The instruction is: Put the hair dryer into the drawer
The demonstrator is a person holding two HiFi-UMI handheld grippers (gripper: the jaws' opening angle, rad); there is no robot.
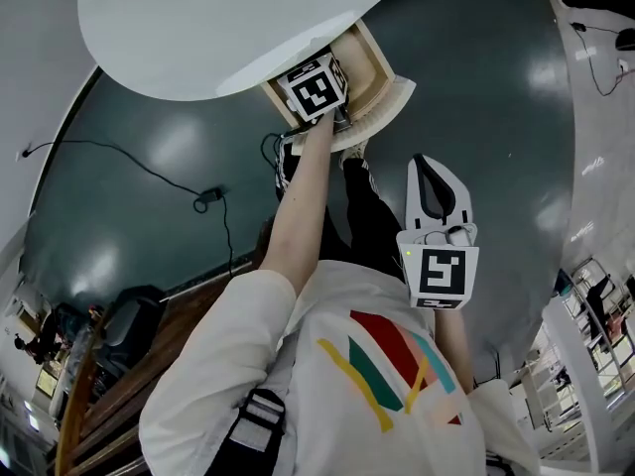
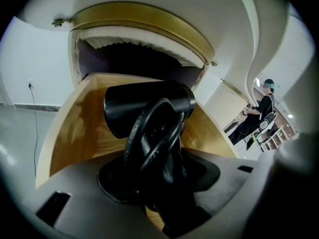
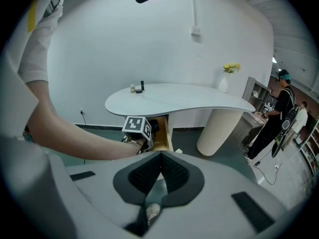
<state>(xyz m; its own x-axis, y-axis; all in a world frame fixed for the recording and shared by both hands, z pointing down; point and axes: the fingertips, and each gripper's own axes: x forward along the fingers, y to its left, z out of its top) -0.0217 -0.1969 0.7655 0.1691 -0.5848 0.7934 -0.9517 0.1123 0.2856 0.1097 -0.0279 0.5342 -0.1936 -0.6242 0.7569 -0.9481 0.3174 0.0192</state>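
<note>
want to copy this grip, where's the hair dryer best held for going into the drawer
Probably grip the hair dryer by its cord-wrapped handle, from behind, as the left gripper does: it is the narrow part the jaws can span, and the wide barrel then points ahead into the open drawer.

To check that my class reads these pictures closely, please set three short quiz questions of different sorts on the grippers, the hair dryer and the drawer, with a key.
1. Which gripper holds the hair dryer?
2. True or false: the right gripper has its jaws wide apart.
3. The drawer under the white table is: A shut; B pulled open; C lying on the floor.
Key: 1 the left gripper; 2 false, they are together on nothing; 3 B.
</note>
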